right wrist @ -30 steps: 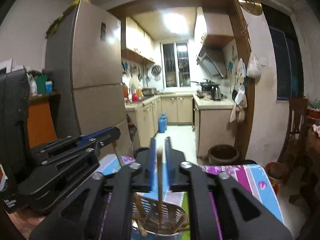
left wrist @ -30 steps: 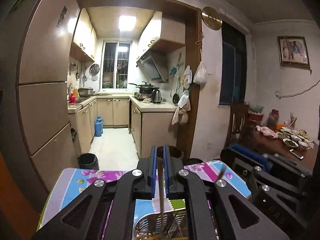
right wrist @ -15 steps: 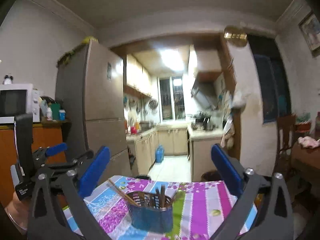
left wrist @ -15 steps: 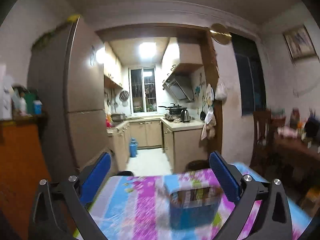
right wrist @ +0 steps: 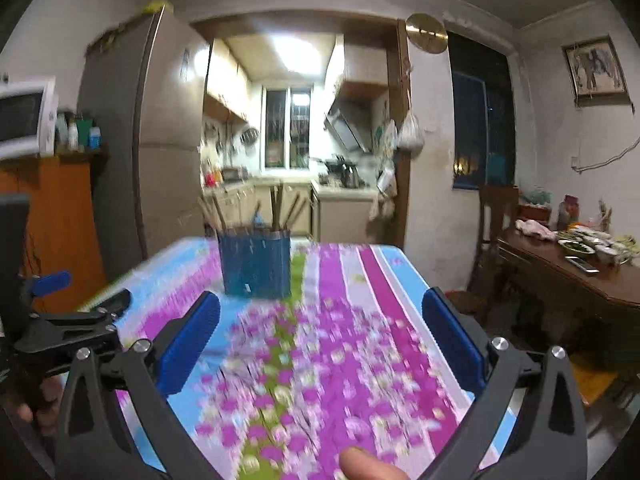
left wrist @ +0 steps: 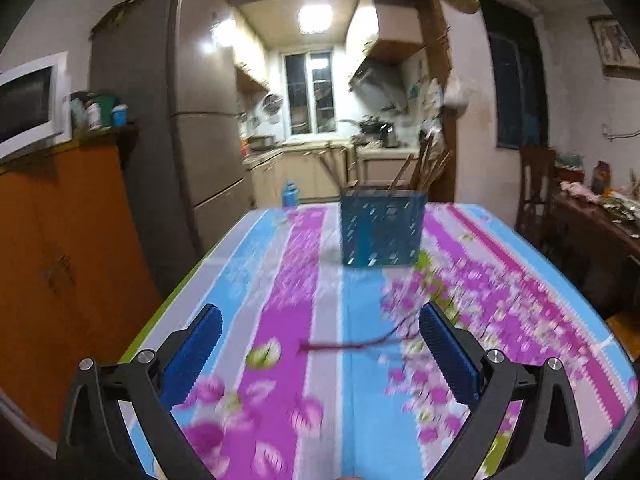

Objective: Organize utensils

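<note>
Ahead of your left gripper (left wrist: 320,344), on the far part of the flowered tablecloth (left wrist: 280,280), stands the blue perforated utensil holder (left wrist: 382,230). It sits upright, well apart from your fingers, with several brown chopsticks (left wrist: 416,172) leaning out of its top at different angles. Your 2 blue-padded fingers are spread wide and grip nothing; only cloth shows between them, blurred by motion. A thin dark streak (left wrist: 352,344) lies across the cloth just ahead of the right-hand pad, too smeared to identify. On the left you have an orange cabinet (left wrist: 60,260) with a white microwave (left wrist: 28,100) on top, then a tall fridge (left wrist: 180,112), and the lit kitchen beyond the doorway.

From your right gripper (right wrist: 320,340), the same holder (right wrist: 256,262) stands near the far left corner of the cloth (right wrist: 340,340), upright, chopsticks (right wrist: 276,204) fanning out of it. These jaws are also wide apart with nothing between them. Your left gripper (right wrist: 72,320) appears at the left edge, low beside the table; its jaw state cannot be read from this side. A fingertip (right wrist: 368,464) pokes in at the bottom edge. On the right, a dark wooden table (right wrist: 580,280) carries dishes, with a wooden chair (right wrist: 496,216) at its near end.
</note>
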The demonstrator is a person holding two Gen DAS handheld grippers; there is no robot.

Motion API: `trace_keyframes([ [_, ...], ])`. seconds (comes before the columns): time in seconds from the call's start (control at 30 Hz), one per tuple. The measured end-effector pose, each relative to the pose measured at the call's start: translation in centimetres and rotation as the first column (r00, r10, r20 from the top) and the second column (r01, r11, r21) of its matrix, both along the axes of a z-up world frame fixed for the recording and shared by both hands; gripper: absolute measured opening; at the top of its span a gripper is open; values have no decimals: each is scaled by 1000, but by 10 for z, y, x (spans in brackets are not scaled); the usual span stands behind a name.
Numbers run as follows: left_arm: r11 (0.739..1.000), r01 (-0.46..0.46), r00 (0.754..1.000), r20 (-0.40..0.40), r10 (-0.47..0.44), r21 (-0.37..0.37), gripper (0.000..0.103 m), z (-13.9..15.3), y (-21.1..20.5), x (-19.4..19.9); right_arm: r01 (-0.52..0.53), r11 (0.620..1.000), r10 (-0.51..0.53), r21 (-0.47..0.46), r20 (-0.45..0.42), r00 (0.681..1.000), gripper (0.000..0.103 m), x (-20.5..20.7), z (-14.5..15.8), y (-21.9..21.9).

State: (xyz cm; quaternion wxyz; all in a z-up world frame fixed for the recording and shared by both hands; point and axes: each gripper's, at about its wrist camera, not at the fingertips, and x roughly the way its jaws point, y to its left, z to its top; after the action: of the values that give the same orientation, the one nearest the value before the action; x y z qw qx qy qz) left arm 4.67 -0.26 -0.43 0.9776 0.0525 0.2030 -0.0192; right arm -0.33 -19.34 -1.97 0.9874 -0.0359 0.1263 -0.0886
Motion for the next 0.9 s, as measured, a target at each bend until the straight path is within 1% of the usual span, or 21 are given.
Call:
trace_keyframes([
  [0.1, 1000, 22, 999, -42, -21, 17, 99, -13, -4, -11, 34, 998, -36, -43, -34, 999, 98, 1, -16, 11],
  [0.17, 999, 25, 999, -44, -23, 37, 99, -18, -5, -16, 61, 996, -65, -62, -52, 997, 98, 1, -25, 13],
  [0.23, 998, 24, 999, -40, -22, 53, 99, -24, -6, -24, 65, 997, -68, -51, -58, 996, 98, 3, -29, 13],
  [0.4, 999, 10, 1000, -17, -10, 49, 99, -25, -7, -33, 85, 996, -83, 24, -68, 994, 98, 0, -34, 2],
  [0.57, 998, 18, 1000, -20, -17, 67, 99, -28, -10, -36, 89, 996, -88, 12, -84, 993, 98, -4, -37, 3],
  [0.77, 997, 30, 1000, 0, -30, 73, 99, -25, -15, -41, 87, 996, -88, -27, -50, 995, 98, -8, -32, 9],
  [0.9, 999, 33, 999, 29, -34, 38, 99, -19, -12, -44, 72, 996, -73, -44, -18, 997, 98, -9, -26, 15],
])
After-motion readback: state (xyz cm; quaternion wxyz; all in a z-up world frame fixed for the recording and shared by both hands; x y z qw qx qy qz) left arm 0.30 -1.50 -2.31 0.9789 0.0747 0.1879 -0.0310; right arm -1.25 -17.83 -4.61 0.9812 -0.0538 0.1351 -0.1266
